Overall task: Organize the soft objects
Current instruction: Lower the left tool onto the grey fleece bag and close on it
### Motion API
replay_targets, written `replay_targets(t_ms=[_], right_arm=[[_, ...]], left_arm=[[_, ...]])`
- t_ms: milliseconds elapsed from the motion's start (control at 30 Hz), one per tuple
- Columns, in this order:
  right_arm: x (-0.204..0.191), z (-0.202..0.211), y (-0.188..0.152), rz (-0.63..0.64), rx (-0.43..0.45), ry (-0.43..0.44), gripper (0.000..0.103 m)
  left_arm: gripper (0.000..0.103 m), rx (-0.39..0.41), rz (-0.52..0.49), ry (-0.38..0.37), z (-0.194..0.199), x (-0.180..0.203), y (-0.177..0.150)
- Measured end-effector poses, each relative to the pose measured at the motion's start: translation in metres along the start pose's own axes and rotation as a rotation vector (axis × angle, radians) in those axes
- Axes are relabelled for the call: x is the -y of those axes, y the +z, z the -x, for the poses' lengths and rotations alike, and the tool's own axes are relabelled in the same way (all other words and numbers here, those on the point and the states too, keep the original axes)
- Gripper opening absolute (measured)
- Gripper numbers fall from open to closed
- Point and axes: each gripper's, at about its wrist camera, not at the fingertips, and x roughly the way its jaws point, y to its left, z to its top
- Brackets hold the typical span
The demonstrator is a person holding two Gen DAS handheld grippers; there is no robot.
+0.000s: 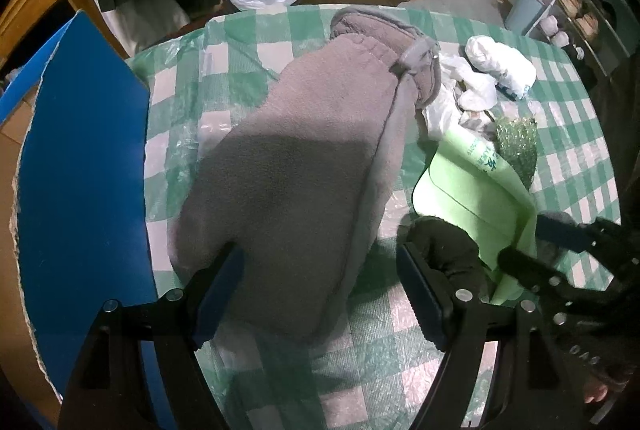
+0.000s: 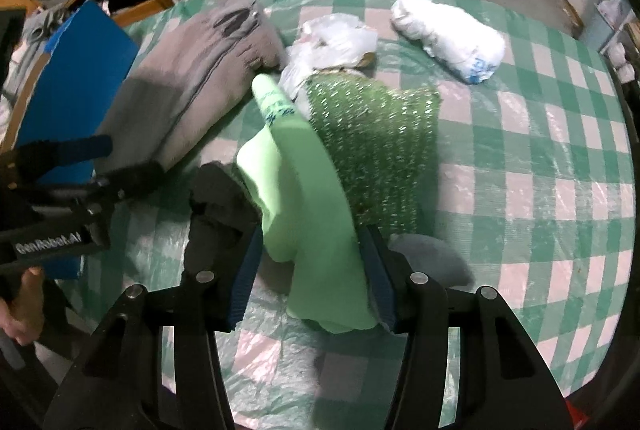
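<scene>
**A:** Start with the left wrist view. How does the left gripper stand?

**B:** Its jaws are spread wide. The near end of the grey fleece garment lies between them, close against the left finger, but the right finger stands clear of it, so nothing is clamped. The garment stretches away ahead of the tool across the green checked tablecloth.

**A:** What is beside it?

**B:** Just outside the right finger sits a dark cloth, and past that the light green cloth. The right gripper comes in from the lower right with its fingers at that cloth. A blue board stands off to the left of the tool.

**A:** Now the right wrist view.

**B:** The right gripper is partly open. The light green cloth hangs down between its fingers and fills most of the gap; I cannot tell whether the pads press on it. The dark cloth is bunched against the outside of the left finger. A sparkly green cloth lies just ahead and to the right, partly under the light green one.

**A:** Further out?

**B:** A white wrapped bundle lies well ahead to the right, crumpled plastic bags straight ahead. The grey fleece garment and the left gripper are off to the left.
</scene>
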Motion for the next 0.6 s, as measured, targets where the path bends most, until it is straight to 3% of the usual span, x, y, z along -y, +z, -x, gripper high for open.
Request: replay_targets(t_ms=[233,533,600], right_arm=[[0.006,-0.018,-0.001,-0.002,-0.044,-0.031,0.053],[-0.012,-0.034,-0.001,0.066,-0.061,-0.082,0.053],[-0.014,-0.036,-0.001,0.078,-0.059,-0.105,0.048]], left_arm=[[0.080,0.000,0.035,-0.018,-0.003,-0.009,0.007],[0.082,-0.001,-0.032,0.034,-0.009,0.003,0.007],[0.082,0.000,-0.046,0.048,-0.011,0.004,0.006]])
